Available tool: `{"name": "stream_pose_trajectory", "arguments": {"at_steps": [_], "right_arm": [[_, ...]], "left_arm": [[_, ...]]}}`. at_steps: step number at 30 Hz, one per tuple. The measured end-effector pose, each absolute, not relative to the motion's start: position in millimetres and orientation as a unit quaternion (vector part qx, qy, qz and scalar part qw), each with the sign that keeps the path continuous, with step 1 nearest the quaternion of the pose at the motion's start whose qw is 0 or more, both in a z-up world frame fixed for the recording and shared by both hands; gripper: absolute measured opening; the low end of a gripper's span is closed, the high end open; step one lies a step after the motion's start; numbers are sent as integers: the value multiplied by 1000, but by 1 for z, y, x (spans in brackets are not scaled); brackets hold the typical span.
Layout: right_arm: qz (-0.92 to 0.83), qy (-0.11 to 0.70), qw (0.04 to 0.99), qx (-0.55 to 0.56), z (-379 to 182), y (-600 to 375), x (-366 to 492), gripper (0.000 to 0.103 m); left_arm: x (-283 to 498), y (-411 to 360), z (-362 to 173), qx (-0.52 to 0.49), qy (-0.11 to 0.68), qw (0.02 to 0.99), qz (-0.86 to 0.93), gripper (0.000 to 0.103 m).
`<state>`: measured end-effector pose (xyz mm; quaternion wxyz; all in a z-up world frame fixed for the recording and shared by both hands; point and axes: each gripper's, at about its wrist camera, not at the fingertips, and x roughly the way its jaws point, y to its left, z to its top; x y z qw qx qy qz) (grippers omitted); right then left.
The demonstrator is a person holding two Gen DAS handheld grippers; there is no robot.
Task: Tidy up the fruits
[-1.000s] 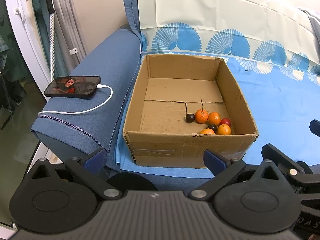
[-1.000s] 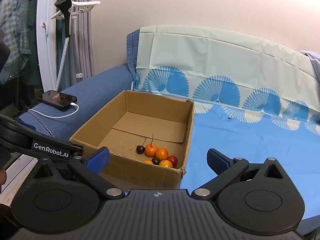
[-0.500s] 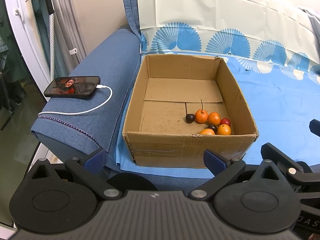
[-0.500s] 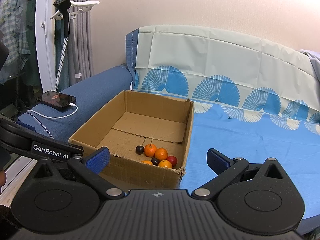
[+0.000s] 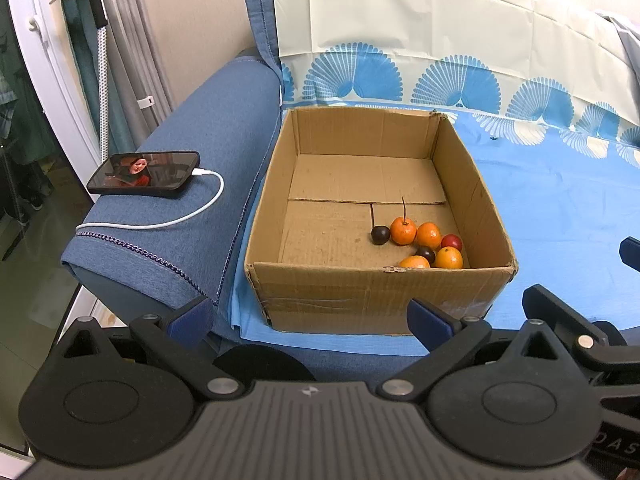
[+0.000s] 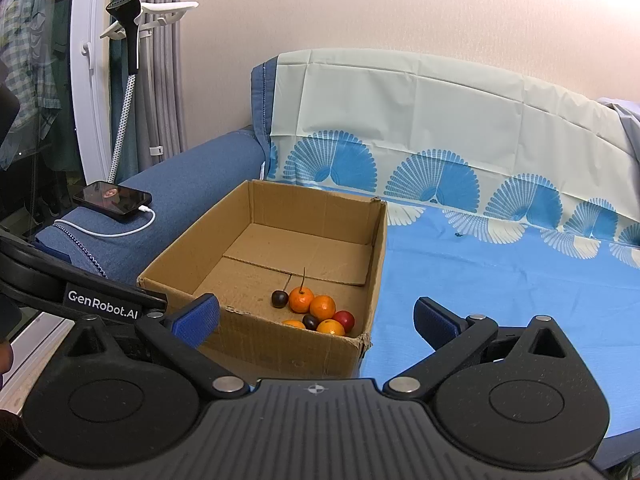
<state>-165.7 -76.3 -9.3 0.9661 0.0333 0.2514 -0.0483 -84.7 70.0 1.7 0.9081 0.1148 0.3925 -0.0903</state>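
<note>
Left of the cardboard box (image 5: 372,292): a padded blue sofa arm (image 5: 176,208), and on it a phone (image 5: 144,174) lying flat with its screen lit, a white charging cable (image 5: 160,222) plugged into its end and curling back along the fabric. Beyond that arm: grey curtains (image 6: 160,80) and a white door frame (image 6: 90,92), with a garment steamer (image 6: 126,40) hanging on a white hanger. Behind the box: a pale cover with blue fan shapes (image 6: 440,128) draped over the sofa back. Right of the box: a plain blue sheet (image 6: 500,280) spread over the seat. Standing between both grippers and the fruit: only the box's near wall, creased and dented at its right corner. Inside the box, gathered in the near right corner: four small oranges (image 5: 428,235), one with a long stem, two dark cherries (image 5: 380,235), one a little apart on the left of the cluster with its own upright stem, and one red fruit (image 5: 452,242) against the right wall. Rest of the box floor: bare cardboard flaps. Left gripper (image 5: 308,316) spread wide, holding nothing, just in front of the box's near wall. Right gripper (image 6: 316,316) likewise spread wide and holding nothing, in front of the box's near right corner.
</note>
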Motion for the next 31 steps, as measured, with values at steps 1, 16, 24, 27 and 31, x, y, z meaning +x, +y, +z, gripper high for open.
{"name": "stream_pose_trajectory", "arguments": {"at_steps": [1,16,24,27,31], "right_arm": [[-49,251,966,34,-9,-76,-166,102],[-58,250,966,39,-9,-71,-164,102],[-63,251,965,40,-9,-69,-162,102],[-62,251,965,41,-9,-69,-161,102],[-59,251,965,42,-9,-68,-161,102]], "left_arm": [[-85,70,2,115,393,908,-90,103],[-84,68,1,117,392,908,-92,103],[-81,64,1,116,394,907,-92,103],[-80,64,1,116,392,908,-91,103],[-78,63,-1,116,391,909,-87,103]]}}
